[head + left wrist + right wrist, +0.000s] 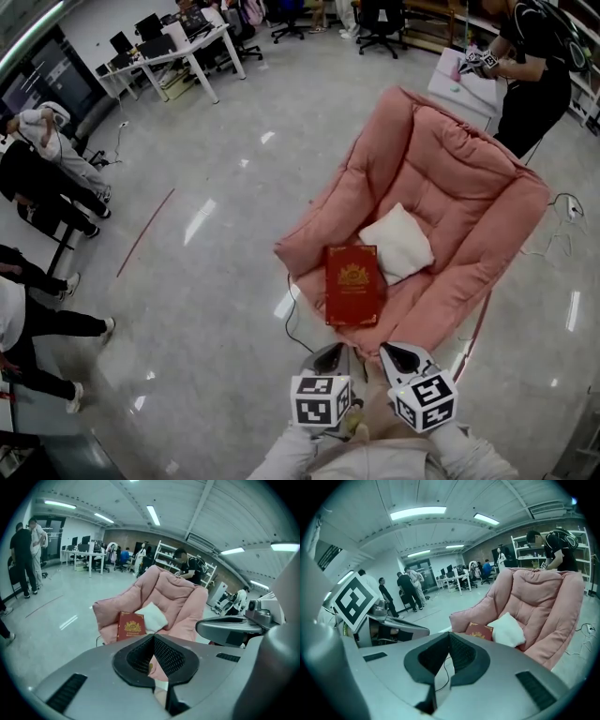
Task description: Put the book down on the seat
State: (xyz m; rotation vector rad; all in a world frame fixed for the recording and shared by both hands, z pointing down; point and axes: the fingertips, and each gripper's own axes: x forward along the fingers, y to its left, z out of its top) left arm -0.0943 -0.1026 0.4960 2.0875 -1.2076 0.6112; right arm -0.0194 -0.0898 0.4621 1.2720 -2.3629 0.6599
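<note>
The left hand-held gripper (330,352) and the right hand-held gripper (399,354) sit side by side at the bottom of the head view, close together with a small gap between them. In the left gripper view the black pads (140,656) are pressed together at the tips and grip nothing. Same deal on the right: pads (461,656) closed tip to tip, empty. Both point forward and tilt downward. The left marker cube (321,401) and the right marker cube (424,399) face up at the head camera. The forearms come in from the bottom edge in a light left sleeve (286,457) and right sleeve (469,457), tucked in close.
</note>
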